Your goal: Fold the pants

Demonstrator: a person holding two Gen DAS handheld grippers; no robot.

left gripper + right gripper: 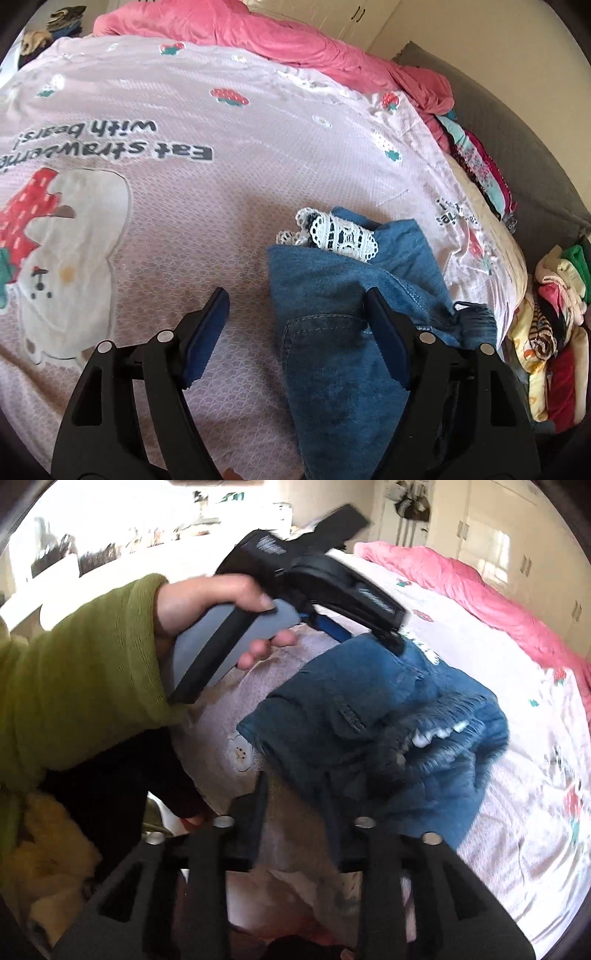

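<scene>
We are mid-fold on the denim pants (343, 325) (lace trim showing), left gripper (295, 314) and right gripper (295, 797) both apart, gripping nothing; next, we judge, comes pinching an edge.

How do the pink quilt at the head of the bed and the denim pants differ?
The pink quilt is plain pink and heaped along the far edge; the denim pants are blue with white lace trim and lie in the near foreground between the left gripper's fingers. Both are rumpled fabric on the bedspread.
</scene>
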